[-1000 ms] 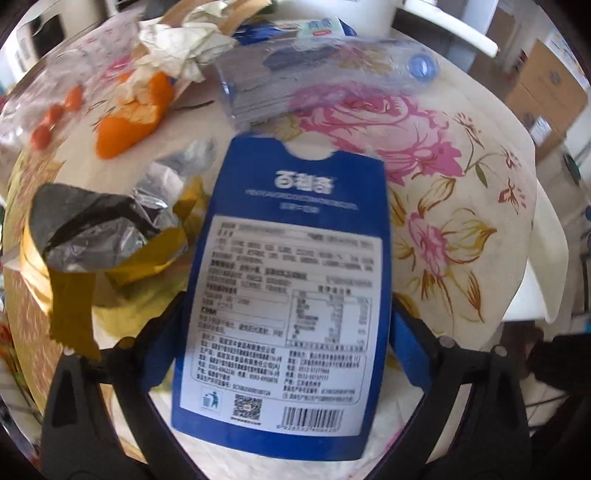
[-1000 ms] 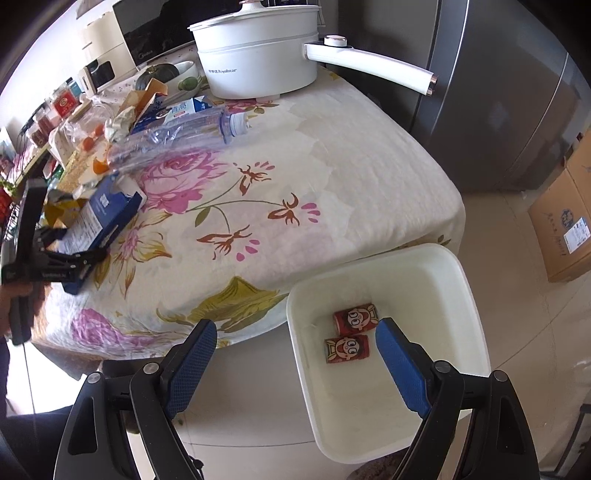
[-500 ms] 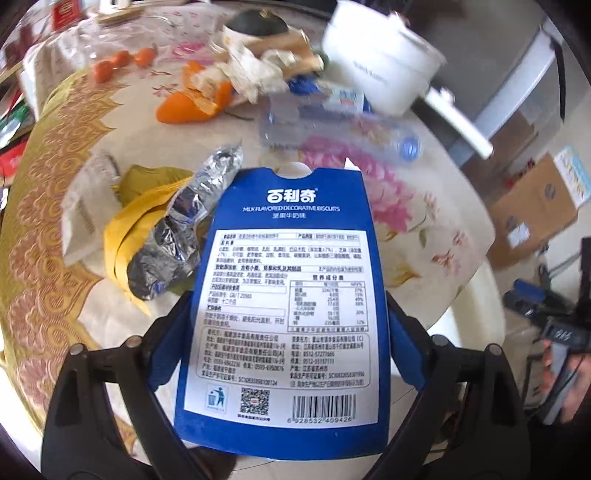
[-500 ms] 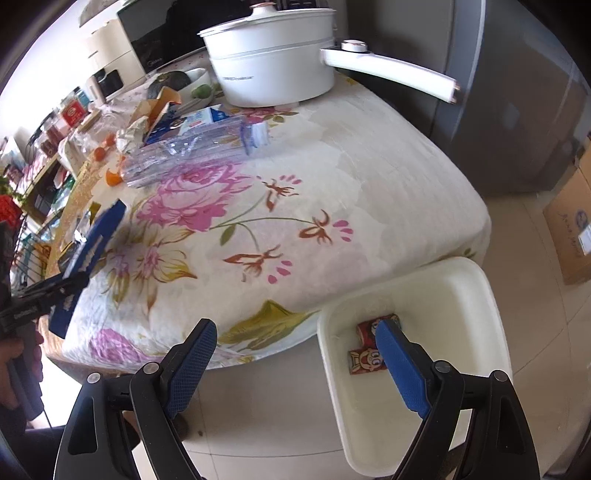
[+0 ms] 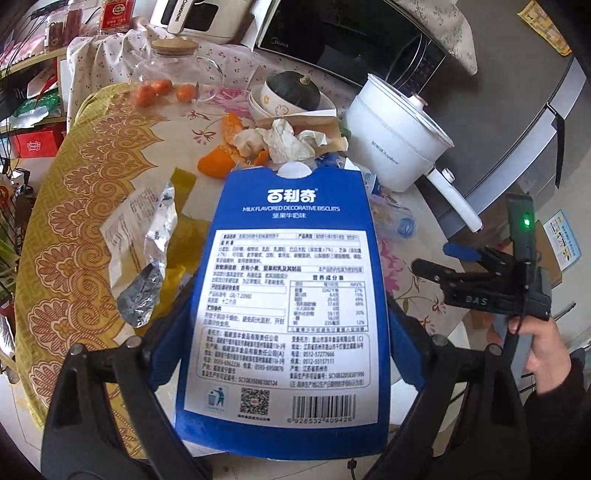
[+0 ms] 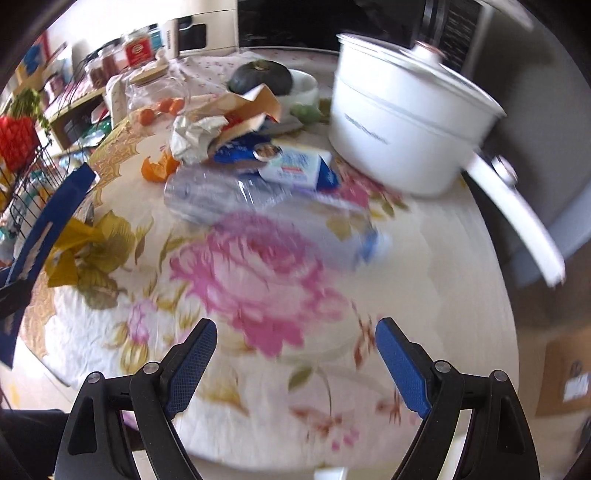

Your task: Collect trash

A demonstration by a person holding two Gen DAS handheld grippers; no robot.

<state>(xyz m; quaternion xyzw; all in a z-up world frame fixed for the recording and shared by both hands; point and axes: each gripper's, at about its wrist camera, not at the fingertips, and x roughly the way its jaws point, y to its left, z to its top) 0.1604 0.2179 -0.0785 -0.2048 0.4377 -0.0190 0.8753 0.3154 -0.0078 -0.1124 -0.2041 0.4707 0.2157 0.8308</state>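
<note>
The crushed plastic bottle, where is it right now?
In the right wrist view the plastic bottle lies on the flowered tablecloth, left of the white pot, just below the milk carton.

Home kitchen, microwave, cooking pot, floral tablecloth

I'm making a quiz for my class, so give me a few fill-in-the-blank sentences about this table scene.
1. The left tongs grip a flat ____ biscuit box.
2. The right tongs hold ____.
3. The crushed plastic bottle lies on a cloth printed with ____.
4. The white pot has its lid ____.

Missing words: blue; nothing; flowers; on
</note>
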